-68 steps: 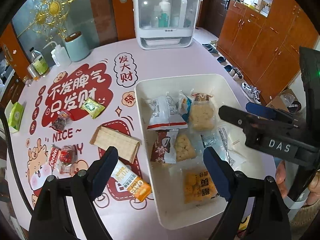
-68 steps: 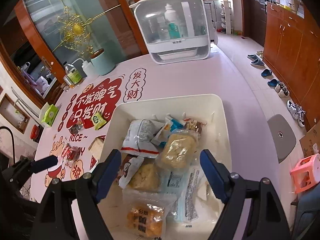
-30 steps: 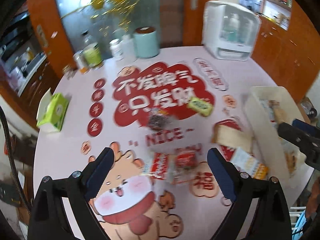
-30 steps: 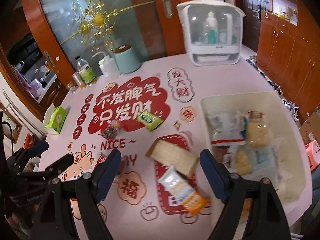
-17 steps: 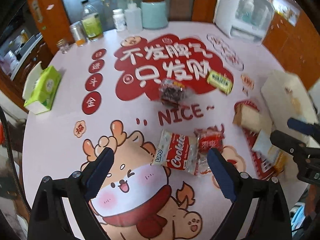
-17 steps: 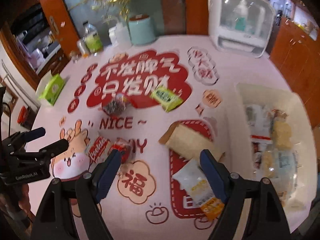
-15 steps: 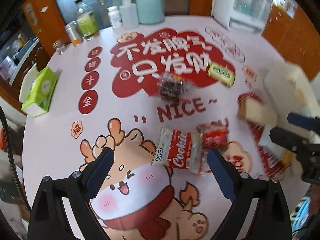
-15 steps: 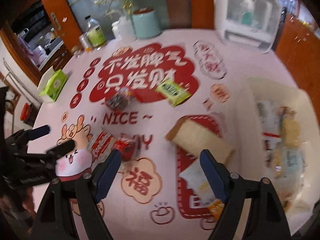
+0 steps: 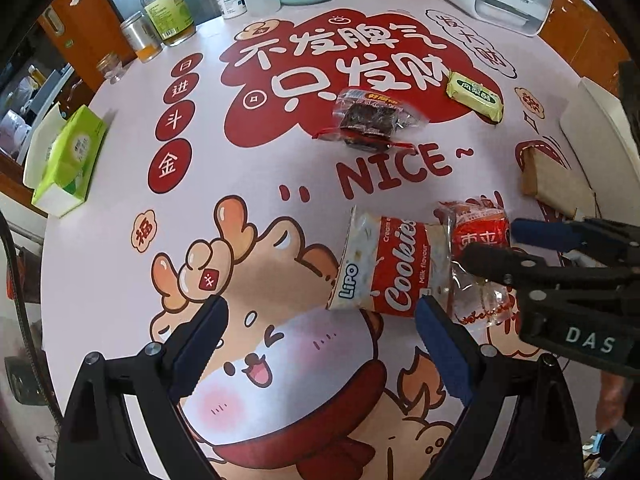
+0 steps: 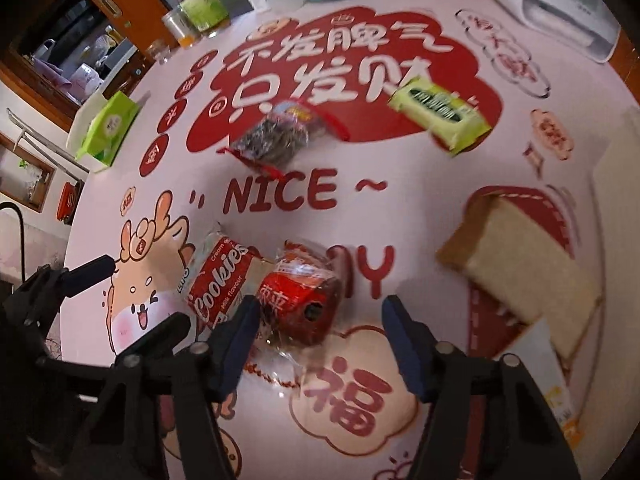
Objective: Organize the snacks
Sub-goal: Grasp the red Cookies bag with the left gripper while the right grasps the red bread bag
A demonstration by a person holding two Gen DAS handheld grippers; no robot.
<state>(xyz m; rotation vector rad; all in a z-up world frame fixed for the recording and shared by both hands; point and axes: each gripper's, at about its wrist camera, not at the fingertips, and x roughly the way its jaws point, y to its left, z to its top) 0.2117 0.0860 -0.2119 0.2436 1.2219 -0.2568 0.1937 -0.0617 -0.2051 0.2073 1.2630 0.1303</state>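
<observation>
Right wrist view: right tongs (image 10: 316, 330) point steeply down over the red-wrapped snack (image 10: 298, 300), jaws closing, packet between them but pads not yet pressing; its clear tail trails toward the camera. Cookies pack (image 9: 390, 266) touches it, long axis running toward the left tongs (image 9: 320, 350), which are spread wide and empty just short of it. White bin (image 9: 592, 128) shows only its wall at the counter's (image 9: 120, 240) right edge; contents hidden.

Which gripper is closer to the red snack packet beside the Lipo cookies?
Right. The right gripper straddles the red snack packet, jaws closing around it. The left gripper hovers beside it, nearer the Lipo cookies.
</observation>
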